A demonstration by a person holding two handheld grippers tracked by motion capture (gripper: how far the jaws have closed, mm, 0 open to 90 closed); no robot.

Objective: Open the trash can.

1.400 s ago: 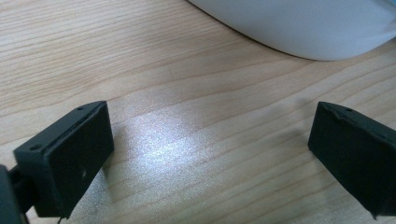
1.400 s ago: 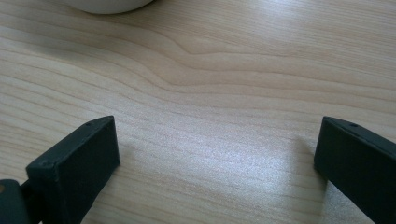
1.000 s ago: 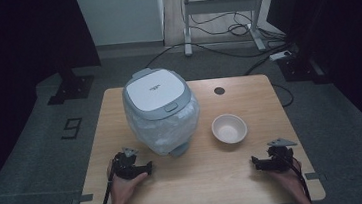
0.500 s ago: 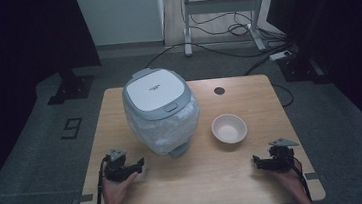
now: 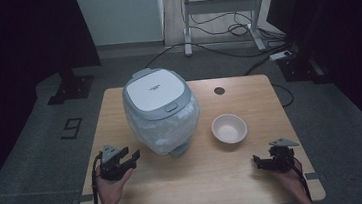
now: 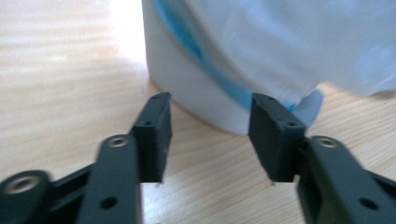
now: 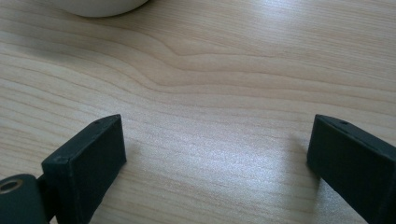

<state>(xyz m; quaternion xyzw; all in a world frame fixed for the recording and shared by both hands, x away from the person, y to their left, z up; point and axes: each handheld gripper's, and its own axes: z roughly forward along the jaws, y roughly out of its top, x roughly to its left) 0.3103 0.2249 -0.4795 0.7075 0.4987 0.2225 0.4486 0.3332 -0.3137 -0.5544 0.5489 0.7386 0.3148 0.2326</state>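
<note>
High view, left tongs closing, empty, near rice cooker

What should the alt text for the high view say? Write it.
A white rice cooker with a grey lid, its body wrapped in clear plastic, stands on a wooden table beside an empty white bowl. Hand-held left gripper and right gripper flank them, empty.

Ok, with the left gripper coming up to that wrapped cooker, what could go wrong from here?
1. The left gripper has just been narrowing its jaws with nothing between them; they may pinch the loose plastic wrap instead of the rice cooker, and it could tear.
2. The cooker looks bulky, so a push low on its base might tip or slide it toward the bowl close beside it.
</note>
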